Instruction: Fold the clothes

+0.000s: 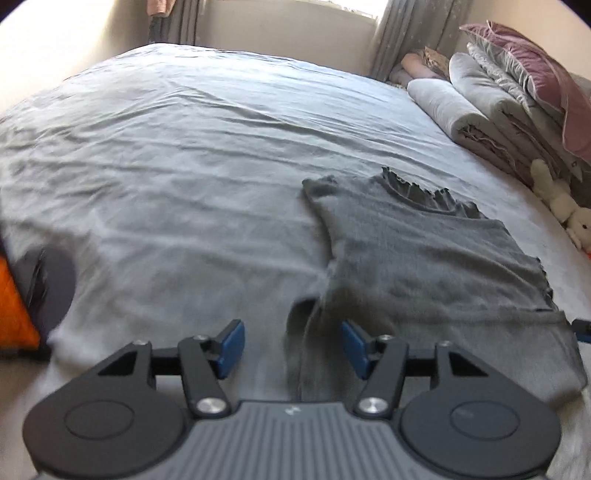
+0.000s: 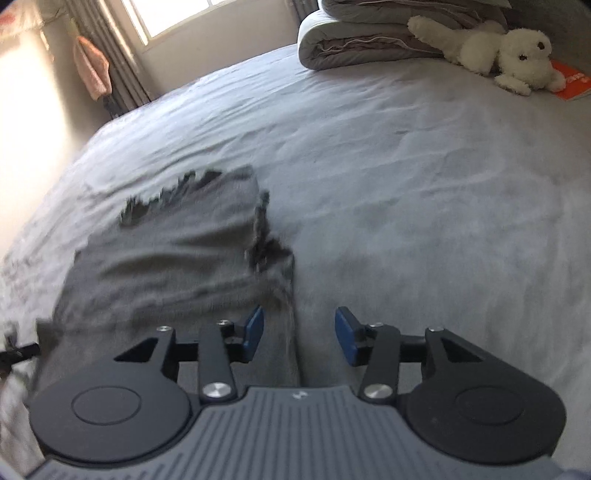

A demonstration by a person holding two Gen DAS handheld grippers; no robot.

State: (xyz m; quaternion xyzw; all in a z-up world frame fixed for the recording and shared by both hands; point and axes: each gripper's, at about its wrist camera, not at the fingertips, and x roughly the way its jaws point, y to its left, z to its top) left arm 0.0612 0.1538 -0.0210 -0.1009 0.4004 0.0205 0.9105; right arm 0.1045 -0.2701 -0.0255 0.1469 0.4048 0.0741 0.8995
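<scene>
Tools: left tool (image 1: 291, 345) and right tool (image 2: 299, 336) both gape, gripping nothing | Risk: your top (image 1: 424, 258) bunches on bed (image 1: 184, 147) if dragged.

A home bedroom. A wide bed (image 1: 192, 122) fills it, with folded quilts (image 1: 480, 107), a plush toy (image 2: 517, 59) and a curtained window (image 2: 166, 18).

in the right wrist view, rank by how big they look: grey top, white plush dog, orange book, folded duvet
1. grey top
2. folded duvet, cut off by the frame and farther away, so unsure
3. white plush dog
4. orange book, mostly hidden
</scene>
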